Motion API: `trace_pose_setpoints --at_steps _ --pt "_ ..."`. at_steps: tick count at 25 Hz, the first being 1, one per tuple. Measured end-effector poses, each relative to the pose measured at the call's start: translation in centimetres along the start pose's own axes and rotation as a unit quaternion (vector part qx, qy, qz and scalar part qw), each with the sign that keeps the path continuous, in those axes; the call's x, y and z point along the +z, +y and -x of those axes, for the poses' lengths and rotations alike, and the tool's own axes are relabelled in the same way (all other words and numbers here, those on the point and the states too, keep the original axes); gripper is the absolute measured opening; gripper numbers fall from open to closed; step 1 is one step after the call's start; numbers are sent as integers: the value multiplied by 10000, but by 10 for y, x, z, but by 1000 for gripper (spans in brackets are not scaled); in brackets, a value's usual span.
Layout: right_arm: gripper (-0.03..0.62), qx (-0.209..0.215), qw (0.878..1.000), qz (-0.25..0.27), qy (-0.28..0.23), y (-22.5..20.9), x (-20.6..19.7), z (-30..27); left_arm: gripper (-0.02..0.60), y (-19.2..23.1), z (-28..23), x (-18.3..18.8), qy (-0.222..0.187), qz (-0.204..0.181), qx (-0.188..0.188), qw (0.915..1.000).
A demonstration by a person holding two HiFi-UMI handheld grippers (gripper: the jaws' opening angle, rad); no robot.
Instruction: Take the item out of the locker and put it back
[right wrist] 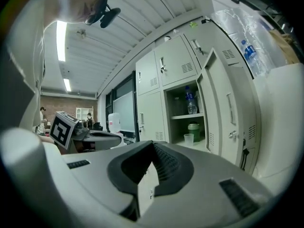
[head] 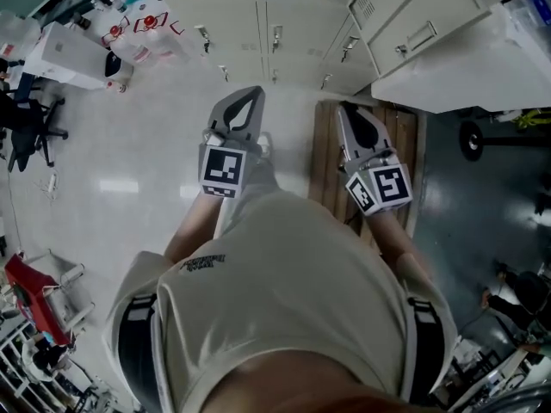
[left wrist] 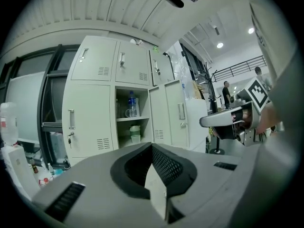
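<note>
An open locker compartment (left wrist: 133,120) stands ahead among pale closed lockers. A clear water bottle (left wrist: 132,103) stands on its upper shelf. On the lower shelf are a green-lidded container (left wrist: 135,129) and a small cup (left wrist: 136,138). The right gripper view shows the same bottle (right wrist: 191,102), container (right wrist: 193,128) and cup (right wrist: 188,137), with the locker door (right wrist: 227,113) swung open to their right. My left gripper (left wrist: 152,146) and right gripper (right wrist: 153,144) are both shut and empty, well short of the locker. In the head view the left gripper (head: 249,94) and right gripper (head: 345,108) point side by side at the lockers.
A wooden board (head: 323,166) lies on the floor under the right gripper. A white counter (head: 465,67) juts in at the right. A white machine (head: 73,54) and an office chair (head: 26,127) stand at the left. People stand far off in the room.
</note>
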State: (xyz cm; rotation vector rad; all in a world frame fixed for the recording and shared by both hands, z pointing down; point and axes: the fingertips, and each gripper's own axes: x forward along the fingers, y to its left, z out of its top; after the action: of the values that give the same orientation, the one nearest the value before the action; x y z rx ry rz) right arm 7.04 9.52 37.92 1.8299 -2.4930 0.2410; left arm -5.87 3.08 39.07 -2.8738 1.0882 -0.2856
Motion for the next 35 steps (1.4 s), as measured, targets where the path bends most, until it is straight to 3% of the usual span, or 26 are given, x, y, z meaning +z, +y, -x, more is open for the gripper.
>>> trace_pose_setpoints --at_steps 21,35 --pt "3 -743 9971 -47 -164 -56 48 -154 13 109 -136 26 -137 -123 -853 9962" --pt "3 -980 9949 44 -229 -78 64 -163 14 104 -162 40 -184 103 -1104 9937"
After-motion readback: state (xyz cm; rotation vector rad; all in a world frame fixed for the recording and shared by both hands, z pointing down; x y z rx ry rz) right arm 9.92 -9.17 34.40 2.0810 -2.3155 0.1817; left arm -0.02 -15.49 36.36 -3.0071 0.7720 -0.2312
